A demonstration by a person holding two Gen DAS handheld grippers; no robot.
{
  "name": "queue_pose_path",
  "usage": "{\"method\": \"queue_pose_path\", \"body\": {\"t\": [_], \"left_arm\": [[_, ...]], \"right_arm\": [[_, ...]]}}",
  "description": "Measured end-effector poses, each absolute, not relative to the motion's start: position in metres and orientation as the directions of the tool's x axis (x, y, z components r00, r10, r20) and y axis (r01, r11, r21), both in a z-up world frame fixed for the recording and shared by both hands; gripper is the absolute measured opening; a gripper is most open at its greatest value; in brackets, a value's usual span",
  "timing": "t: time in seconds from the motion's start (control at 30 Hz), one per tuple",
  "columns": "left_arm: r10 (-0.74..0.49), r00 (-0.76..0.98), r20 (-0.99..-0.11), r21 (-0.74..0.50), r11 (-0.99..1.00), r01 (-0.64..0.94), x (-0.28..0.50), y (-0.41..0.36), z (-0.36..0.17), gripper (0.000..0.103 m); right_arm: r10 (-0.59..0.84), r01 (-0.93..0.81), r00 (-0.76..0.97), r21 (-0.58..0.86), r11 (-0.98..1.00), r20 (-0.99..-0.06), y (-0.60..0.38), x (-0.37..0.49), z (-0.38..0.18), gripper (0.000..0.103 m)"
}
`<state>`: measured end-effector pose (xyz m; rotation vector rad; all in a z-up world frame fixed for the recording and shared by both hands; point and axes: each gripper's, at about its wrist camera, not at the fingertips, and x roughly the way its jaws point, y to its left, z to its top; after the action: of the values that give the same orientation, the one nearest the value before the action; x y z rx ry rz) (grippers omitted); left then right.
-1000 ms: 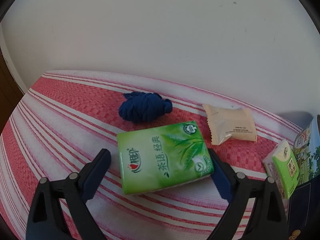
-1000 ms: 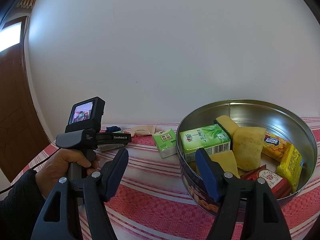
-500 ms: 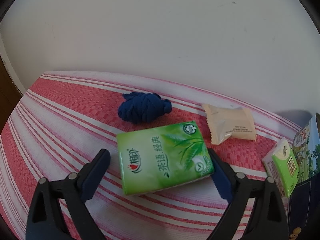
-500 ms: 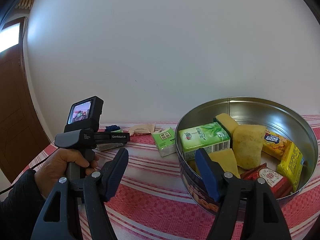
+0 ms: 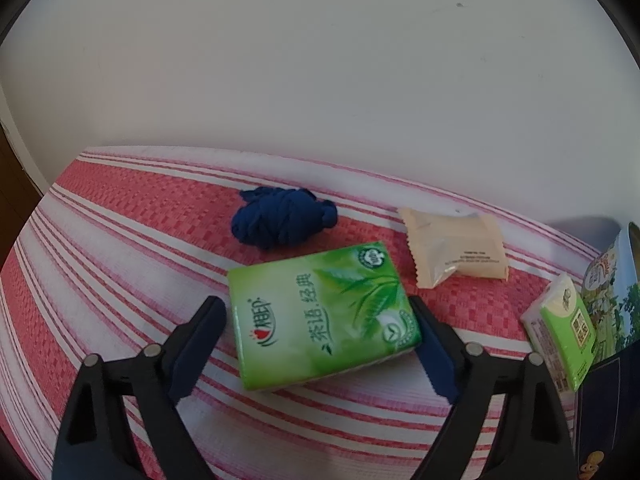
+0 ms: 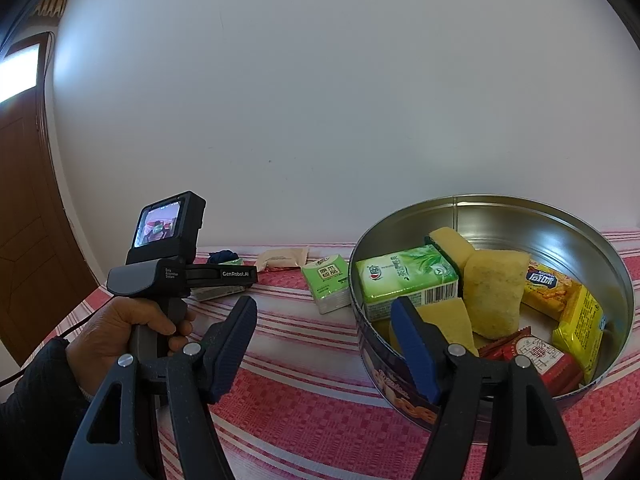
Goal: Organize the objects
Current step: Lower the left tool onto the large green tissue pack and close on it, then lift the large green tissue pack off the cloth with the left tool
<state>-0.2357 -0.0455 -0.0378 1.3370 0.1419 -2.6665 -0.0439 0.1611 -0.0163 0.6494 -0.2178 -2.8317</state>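
Observation:
A green tissue pack (image 5: 320, 312) lies flat on the red-and-white striped cloth, between the fingers of my left gripper (image 5: 316, 344), which is open around it; the right finger is close to the pack's edge. Behind it are a dark blue yarn ball (image 5: 282, 222) and a beige snack packet (image 5: 454, 252). A smaller green tissue pack (image 5: 560, 336) stands beside the round metal tin (image 6: 492, 216). My right gripper (image 6: 324, 344) is open and empty, hovering by the tin's near left rim. The tin holds a green tissue pack (image 6: 404, 280), yellow sponges (image 6: 492, 292) and snack packets (image 6: 576, 308).
The tin's printed outer wall (image 5: 612, 276) is at the far right of the left wrist view. A white wall runs along the table's back edge. A brown door (image 6: 28, 216) stands to the left. The hand-held left gripper body (image 6: 168, 276) is in the right wrist view.
The left gripper has edged slightly forward around the green tissue pack; its fingers stay open. The right gripper has hardly moved.

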Motion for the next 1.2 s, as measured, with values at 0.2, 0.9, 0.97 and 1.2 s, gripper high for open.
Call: {"method": "queue_pose_path", "body": {"t": [0.2, 0.9, 0.97, 1.2], "left_arm": [[-0.092, -0.592, -0.800, -0.016, -0.984, 0.175, -0.2377, -0.0468, -0.0357, 0.086], [-0.076, -0.600, -0.797, -0.017, -0.989, 0.148, -0.2373, -0.0495, -0.0360, 0.080], [-0.071, -0.601, -0.796, -0.018, -0.990, 0.140, -0.2368, -0.0503, -0.0361, 0.080], [-0.060, -0.603, -0.795, -0.017, -0.993, 0.121, -0.2311, -0.0541, -0.0362, 0.079]], "right_arm": [[-0.251, 0.185, -0.877, 0.194, -0.963, -0.410, 0.1610, -0.0438, -0.0166, 0.072], [-0.251, 0.185, -0.876, 0.194, -0.963, -0.411, 0.1617, -0.0455, -0.0195, 0.072], [-0.252, 0.186, -0.876, 0.195, -0.963, -0.412, 0.1621, -0.0463, -0.0200, 0.072], [-0.253, 0.187, -0.875, 0.194, -0.963, -0.413, 0.1630, -0.0481, -0.0213, 0.072]]}}
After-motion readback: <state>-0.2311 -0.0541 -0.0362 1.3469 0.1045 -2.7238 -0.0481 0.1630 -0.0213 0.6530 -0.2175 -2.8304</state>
